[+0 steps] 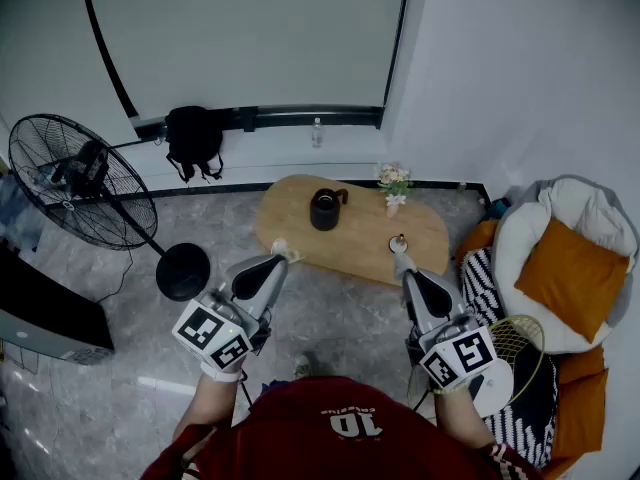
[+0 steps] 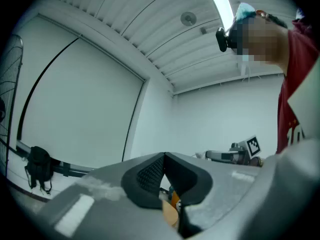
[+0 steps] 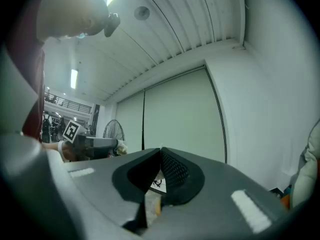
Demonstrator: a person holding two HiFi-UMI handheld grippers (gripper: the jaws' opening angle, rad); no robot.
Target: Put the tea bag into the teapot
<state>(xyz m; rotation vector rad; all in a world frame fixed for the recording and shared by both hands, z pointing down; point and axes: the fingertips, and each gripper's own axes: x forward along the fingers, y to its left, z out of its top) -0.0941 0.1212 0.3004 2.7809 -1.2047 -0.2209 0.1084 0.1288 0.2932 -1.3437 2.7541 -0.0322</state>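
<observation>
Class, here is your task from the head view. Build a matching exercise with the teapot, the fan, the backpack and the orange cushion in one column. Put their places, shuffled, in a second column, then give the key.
Things
1. teapot
2. fan
3. backpack
4. orange cushion

Places
A. on the round chair at the right
B. by the dark rail at the back wall
C. on the wooden table
D. standing on the floor at the left

Pairs: 1-C, 2-D, 3-B, 4-A
</observation>
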